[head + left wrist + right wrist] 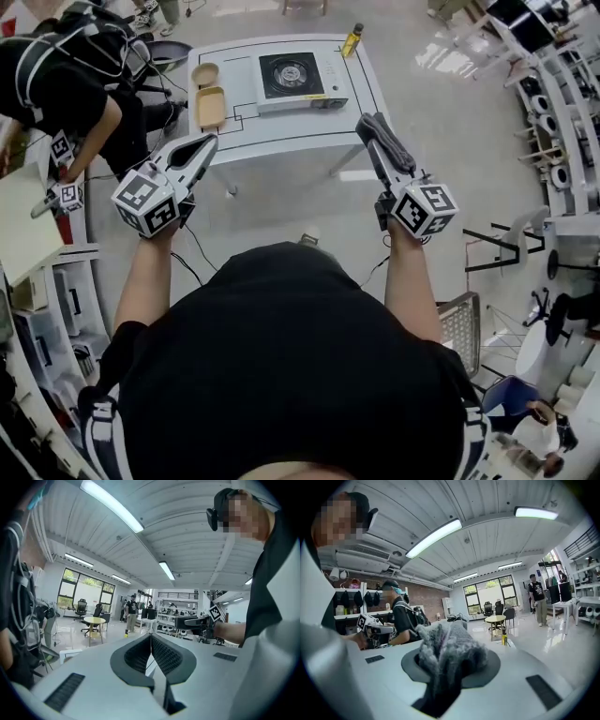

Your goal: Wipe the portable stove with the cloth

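The right gripper [373, 127] clamps a fluffy grey cloth [443, 651]. The left gripper's [206, 142] jaws are pressed together, empty. The square silver-and-black portable stove [291, 77] sits on the white table [281, 127], apart from both.

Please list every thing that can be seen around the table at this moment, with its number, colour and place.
table: one, white, ahead of the person.
portable stove: one, silver with a black burner, on the table's far side.
bottle: one, yellow, at the table's far right corner.
round dish: one, tan, left of the stove.
oblong tray: one, tan, just nearer than the round dish.
second person: one, in black, left of the table.
cloth: one, grey, clamped in the right claw.
left claw: one, grey, shut, empty.
right claw: one, dark, shut on the cloth.
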